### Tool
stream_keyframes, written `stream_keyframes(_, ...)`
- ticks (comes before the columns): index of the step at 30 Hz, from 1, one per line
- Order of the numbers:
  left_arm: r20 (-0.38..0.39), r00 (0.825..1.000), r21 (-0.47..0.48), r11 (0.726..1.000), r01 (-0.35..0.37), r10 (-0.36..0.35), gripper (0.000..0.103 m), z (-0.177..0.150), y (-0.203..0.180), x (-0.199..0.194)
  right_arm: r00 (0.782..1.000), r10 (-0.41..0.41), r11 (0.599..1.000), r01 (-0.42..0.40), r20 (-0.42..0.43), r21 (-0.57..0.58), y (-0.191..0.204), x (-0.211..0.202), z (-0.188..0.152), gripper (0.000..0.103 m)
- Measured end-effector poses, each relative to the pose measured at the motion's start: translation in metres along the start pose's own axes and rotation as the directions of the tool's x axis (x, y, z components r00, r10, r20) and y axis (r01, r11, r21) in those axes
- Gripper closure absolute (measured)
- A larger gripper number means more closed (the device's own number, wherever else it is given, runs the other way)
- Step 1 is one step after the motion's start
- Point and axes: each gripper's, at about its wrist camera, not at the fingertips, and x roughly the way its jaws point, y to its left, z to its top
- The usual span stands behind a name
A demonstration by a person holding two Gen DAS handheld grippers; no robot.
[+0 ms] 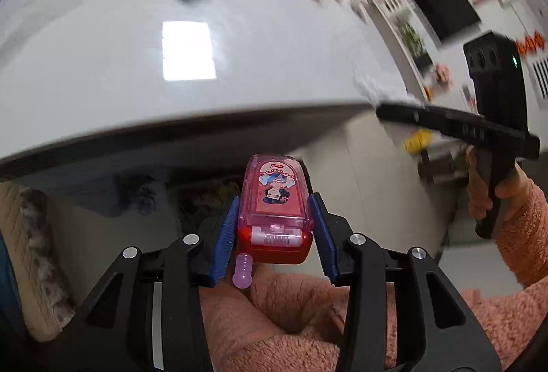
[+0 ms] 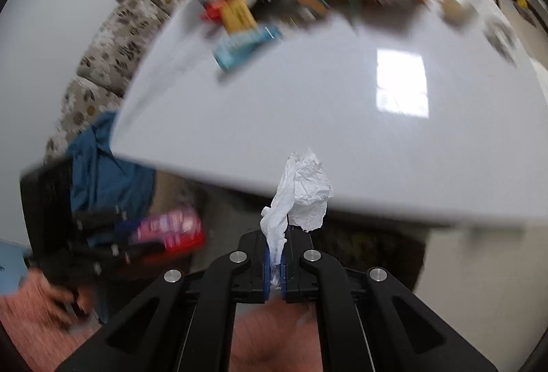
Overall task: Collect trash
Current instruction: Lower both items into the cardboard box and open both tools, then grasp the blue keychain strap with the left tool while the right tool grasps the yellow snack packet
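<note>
Tissue (image 2: pixel 301 190), crumpled and white, sits pinched between the blue pads (image 2: pixel 267 260) of your right gripper (image 2: pixel 275 264), whose jaws are nearly together on its lower tail. It hangs just off the near edge of the white table (image 2: pixel 308 105), over the floor. Judge it as almost weightless and soft: it will not slip under its own weight, but it can tear or trail, so hold the bunched stem rather than the loose upper flap.

Your left gripper (image 1: pixel 274 231) is clamped on a pink translucent case (image 1: pixel 274 197) with a red base and a small roller window, also just past the table's near edge. It looks rigid, light and smooth-sided, so the ribbed pads (image 1: pixel 226 235) on its two long flanks are the right hold; squeeze gently, since thin plastic may crack. A soft pink nub (image 1: pixel 243 272) dangles under it and could snag.

On the case's lid you can make out a cartoon girl with dark hair, upside down from here, and a small red logo too tiny to read.

Blurred wrappers (image 2: pixel 246 29) crowd the table's far edge; their print is smeared and unreadable.
</note>
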Motion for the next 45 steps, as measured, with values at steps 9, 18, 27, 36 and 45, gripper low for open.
stream_keyframes(9,-0.258,0.963,0.053,0.996,-0.073,0.084,0.062,-0.029,0.004,0.159,0.985,0.005,0.975,0.034,-0.174,0.218,-0.09,0.121,-0.084,0.1)
stream_keyframes(18,-0.419,0.864,0.08,0.959,-0.271,0.279,0.061,-0.07,0.076,0.331,0.961,-0.022,0.945,0.11,-0.276,0.307,-0.174,0.271,-0.113,0.044)
stream_keyframes(27,-0.432,0.821,0.021,0.914,-0.405,0.374,0.023,-0.075,0.104,0.365,0.966,0.012,0.916,0.093,-0.259,0.389,-0.205,0.279,-0.135,0.018)
stream_keyframes(36,-0.369,0.87,-0.024,0.933,-0.36,0.326,0.023,-0.065,0.044,0.263,0.984,0.077,0.937,-0.016,-0.162,0.35,-0.155,0.178,-0.112,0.017)
stream_keyframes(45,0.122,0.902,-0.012,0.91,-0.415,0.413,0.013,0.02,-0.031,0.038,0.988,0.153,0.949,-0.155,0.027,0.274,-0.089,0.063,-0.083,0.012)
